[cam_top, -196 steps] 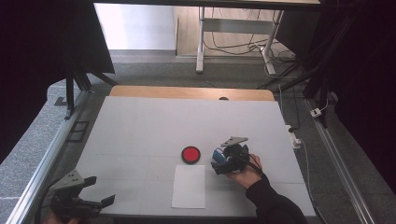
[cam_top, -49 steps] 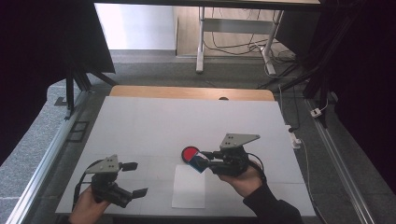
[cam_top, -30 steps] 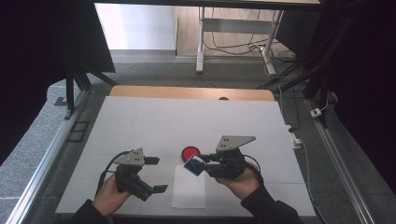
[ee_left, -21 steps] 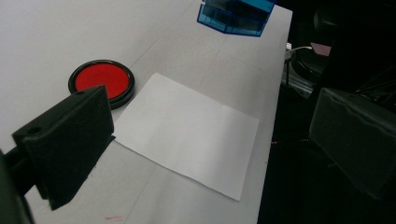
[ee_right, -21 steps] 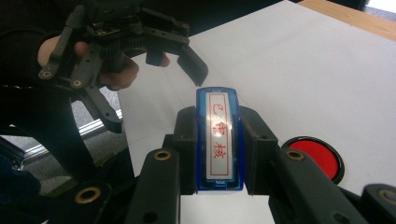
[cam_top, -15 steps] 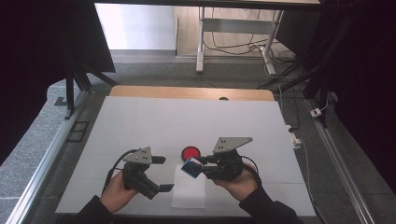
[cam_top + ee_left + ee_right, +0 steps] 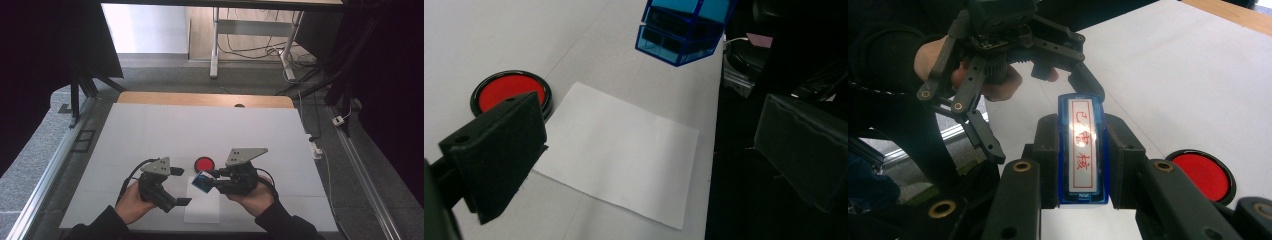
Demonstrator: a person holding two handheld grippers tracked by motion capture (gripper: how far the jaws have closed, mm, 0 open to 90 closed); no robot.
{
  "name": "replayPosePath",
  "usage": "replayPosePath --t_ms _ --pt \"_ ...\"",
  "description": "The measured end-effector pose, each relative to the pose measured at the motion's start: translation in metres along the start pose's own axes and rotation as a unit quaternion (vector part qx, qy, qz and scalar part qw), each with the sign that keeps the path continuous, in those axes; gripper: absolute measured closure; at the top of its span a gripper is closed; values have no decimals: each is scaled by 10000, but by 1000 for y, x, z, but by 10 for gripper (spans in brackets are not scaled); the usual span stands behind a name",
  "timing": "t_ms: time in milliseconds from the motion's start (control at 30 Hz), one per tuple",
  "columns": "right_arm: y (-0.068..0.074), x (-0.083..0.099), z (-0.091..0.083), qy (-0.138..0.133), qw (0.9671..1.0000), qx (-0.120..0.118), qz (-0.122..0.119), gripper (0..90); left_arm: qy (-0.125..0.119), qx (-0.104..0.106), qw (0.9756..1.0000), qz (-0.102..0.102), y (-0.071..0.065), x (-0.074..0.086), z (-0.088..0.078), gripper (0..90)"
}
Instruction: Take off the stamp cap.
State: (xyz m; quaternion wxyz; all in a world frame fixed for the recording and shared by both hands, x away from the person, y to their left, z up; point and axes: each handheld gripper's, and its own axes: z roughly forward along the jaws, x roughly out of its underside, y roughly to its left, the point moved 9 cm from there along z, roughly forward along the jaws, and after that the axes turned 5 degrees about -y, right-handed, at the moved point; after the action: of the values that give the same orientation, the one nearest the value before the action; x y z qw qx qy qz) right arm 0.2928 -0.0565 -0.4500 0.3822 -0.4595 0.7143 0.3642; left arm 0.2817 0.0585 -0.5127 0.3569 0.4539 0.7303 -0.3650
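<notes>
Blue translucent plastic, the boxy stamp (image 7: 1083, 150) sits clamped in our right gripper (image 7: 214, 181) above the white paper sheet (image 7: 619, 150). Our left gripper (image 7: 172, 187) hangs open and empty just beside it. We should press flat, squarely. Round red ink pad (image 7: 204, 163) lies near.

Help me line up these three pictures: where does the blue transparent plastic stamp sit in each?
High view: the blue transparent plastic stamp is low centre, above the white paper sheet.
Left gripper view: top edge, right of centre.
Right gripper view: centre, clamped upright.
Shared landmark: the round red ink pad.
</notes>
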Motion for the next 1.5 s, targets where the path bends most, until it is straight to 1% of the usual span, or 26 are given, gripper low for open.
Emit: replayPosePath --t_ms 200,400,467,567,600,667,733,833,900,967,1100,1167,1233,1333,1400,1500 --pt "2 0 0 -6 10000 -41 7 709 61 263 9995 143 -1 -4 9 0" --pt "4 -1 0 11 10000 -83 -29 709 138 447 9980 424 -3 -6 17 0" --pt "5 -1 0 1 9999 -102 -32 709 150 535 9975 434 -3 -7 19 0" --pt "5 -1 0 2 9999 -116 -31 709 158 624 9965 525 -3 -7 21 0" --pt "5 -1 0 7 9999 -117 -34 709 142 646 9964 524 -3 -8 22 0" --pt "6 -1 0 23 9999 -132 -33 709 142 676 9958 602 -3 -8 23 0" --pt "6 -1 1 15 9999 -150 -39 709 122 706 9955 619 -4 -9 24 1" --pt "7 0 1 42 9998 -169 -72 709 80 760 9945 709 -4 -11 24 27" --pt "8 0 2 42 9998 -189 -74 709 72 768 9941 758 -4 -12 24 60" --pt "9 0 2 41 9997 -212 -73 709 49 782 9932 856 -4 -12 23 126" --pt "10 0 2 44 9996 -256 -95 709 -65 1010 9906 920 -7 -14 20 262" --pt "11 0 2 34 9995 -283 -108 709 -106 1132 9892 926 -9 -15 18 341" --pt "12 0 2 48 9994 -307 -120 709 -142 1232 9882 897 -11 -15 17 400" --pt "13 1 2 67 9993 -346 -125 709 -139 1368 9863 917 -12 -14 16 499" --pt "13 1 2 75 9992 -365 -141 709 -151 1460 9850 906 -13 -13 16 549" --pt "15 1 3 72 9989 -436 -157 709 -181 1518 9845 862 -13 -13 15 593"
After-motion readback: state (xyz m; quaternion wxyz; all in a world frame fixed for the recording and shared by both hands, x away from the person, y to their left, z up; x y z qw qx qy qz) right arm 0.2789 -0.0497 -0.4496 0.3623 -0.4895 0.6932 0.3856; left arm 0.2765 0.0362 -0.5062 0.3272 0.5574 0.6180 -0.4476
